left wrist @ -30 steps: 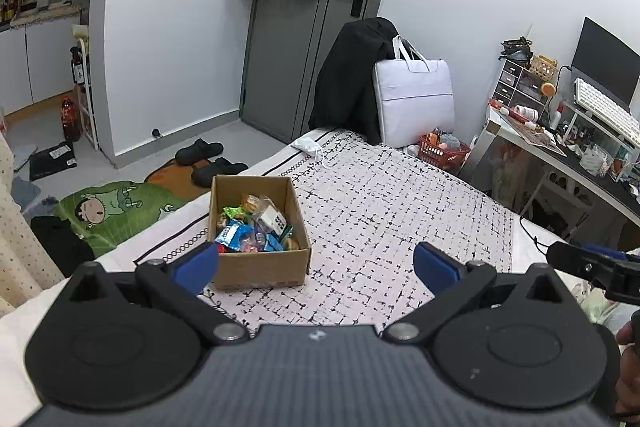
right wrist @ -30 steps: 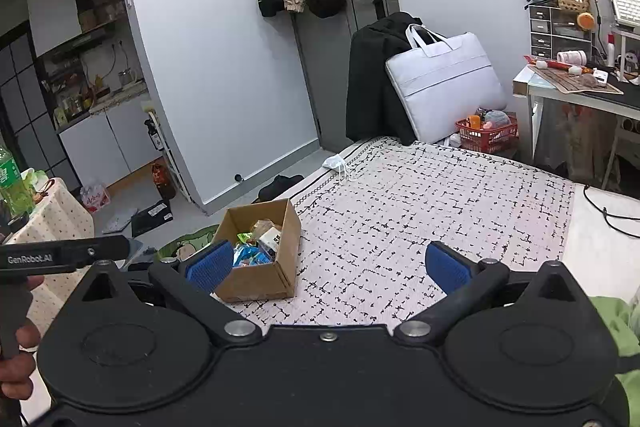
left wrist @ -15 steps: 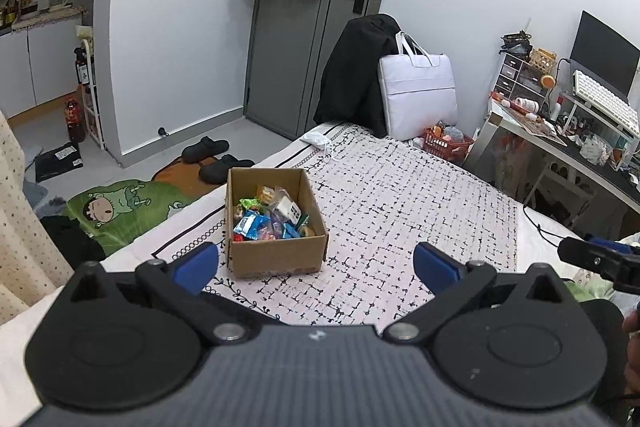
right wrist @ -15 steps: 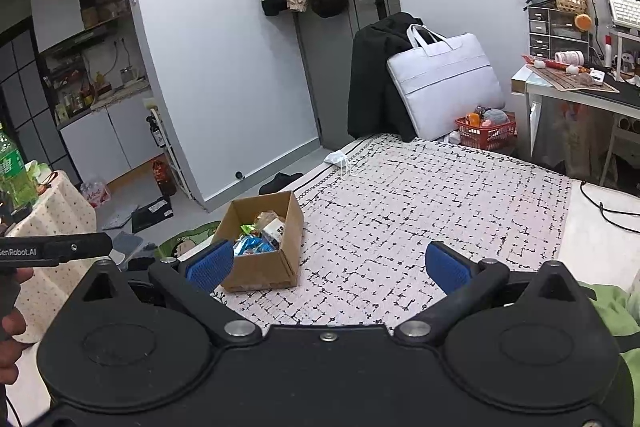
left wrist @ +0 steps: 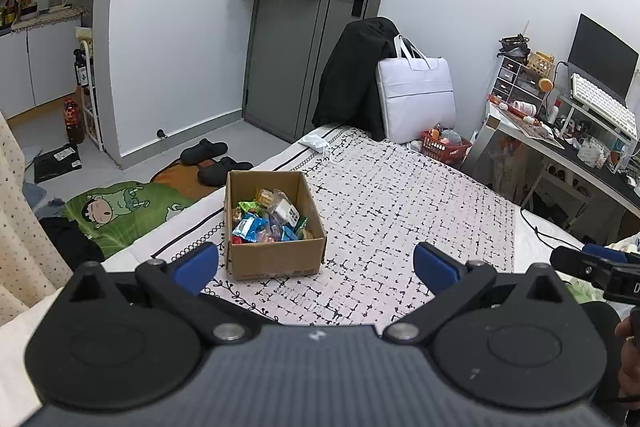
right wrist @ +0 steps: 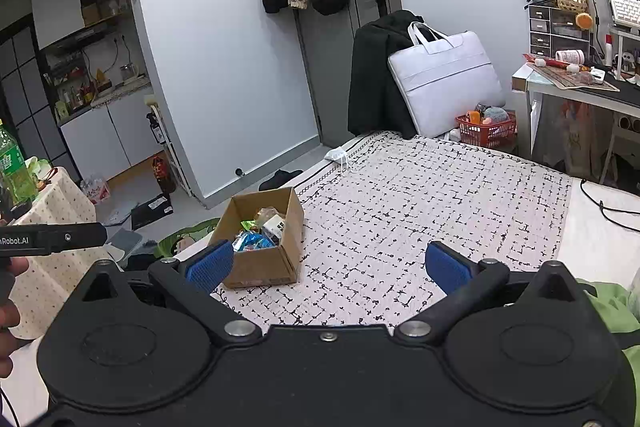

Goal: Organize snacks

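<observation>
Both my tongs are spread wide and empty. The cardboard box (left wrist: 275, 223) of snacks (left wrist: 267, 221) sits on the bed (left wrist: 400, 211), ahead-left of my left gripper (left wrist: 316, 265) and farther left of my right gripper (right wrist: 326, 265); the left is nearer.

Left tool (left wrist: 316, 267) spread wide, right tool (right wrist: 328, 267) likewise, both empty
</observation>
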A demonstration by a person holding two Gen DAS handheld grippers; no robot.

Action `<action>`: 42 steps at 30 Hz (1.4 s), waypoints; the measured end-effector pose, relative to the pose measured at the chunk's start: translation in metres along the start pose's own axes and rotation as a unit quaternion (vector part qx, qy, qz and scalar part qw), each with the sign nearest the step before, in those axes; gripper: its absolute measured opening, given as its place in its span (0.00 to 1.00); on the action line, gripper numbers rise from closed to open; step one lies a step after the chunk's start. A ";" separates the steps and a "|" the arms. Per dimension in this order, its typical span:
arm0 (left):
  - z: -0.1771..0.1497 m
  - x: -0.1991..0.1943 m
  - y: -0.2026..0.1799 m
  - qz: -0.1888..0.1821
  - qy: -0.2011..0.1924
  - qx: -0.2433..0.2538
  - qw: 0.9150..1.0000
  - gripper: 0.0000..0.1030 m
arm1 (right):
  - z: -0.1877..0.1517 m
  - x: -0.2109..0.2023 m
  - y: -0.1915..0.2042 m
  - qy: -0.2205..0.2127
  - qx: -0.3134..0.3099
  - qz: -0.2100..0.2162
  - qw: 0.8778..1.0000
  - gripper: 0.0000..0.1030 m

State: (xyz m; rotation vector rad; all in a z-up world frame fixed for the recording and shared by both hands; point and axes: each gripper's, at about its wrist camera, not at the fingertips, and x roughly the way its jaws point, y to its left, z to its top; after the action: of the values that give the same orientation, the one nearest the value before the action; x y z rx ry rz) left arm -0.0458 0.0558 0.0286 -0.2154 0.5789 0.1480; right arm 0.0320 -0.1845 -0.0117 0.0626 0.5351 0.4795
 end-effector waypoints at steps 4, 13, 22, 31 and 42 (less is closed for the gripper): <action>0.000 -0.001 -0.004 -0.001 -0.001 0.002 1.000 1.00 | 0.000 0.000 0.000 0.000 0.000 0.002 1.000 1.00; 0.000 -0.002 -0.004 -0.003 -0.001 0.001 1.000 1.00 | -0.001 0.000 0.001 0.001 -0.002 0.002 1.000 1.00; -0.002 -0.002 -0.005 -0.003 -0.001 0.002 1.000 1.00 | -0.002 0.002 0.001 0.004 -0.002 0.000 1.000 1.00; -0.002 -0.002 -0.005 -0.002 0.000 0.001 1.000 1.00 | -0.002 0.002 0.001 0.006 0.000 0.000 1.000 1.00; -0.005 -0.001 -0.002 -0.001 0.000 0.003 1.000 1.00 | -0.003 0.001 0.000 0.008 0.002 -0.001 1.000 1.00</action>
State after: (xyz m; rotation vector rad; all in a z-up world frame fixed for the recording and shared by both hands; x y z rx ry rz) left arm -0.0485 0.0524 0.0256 -0.2098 0.5792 0.1432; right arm 0.0311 -0.1840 -0.0146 0.0611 0.5517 0.4771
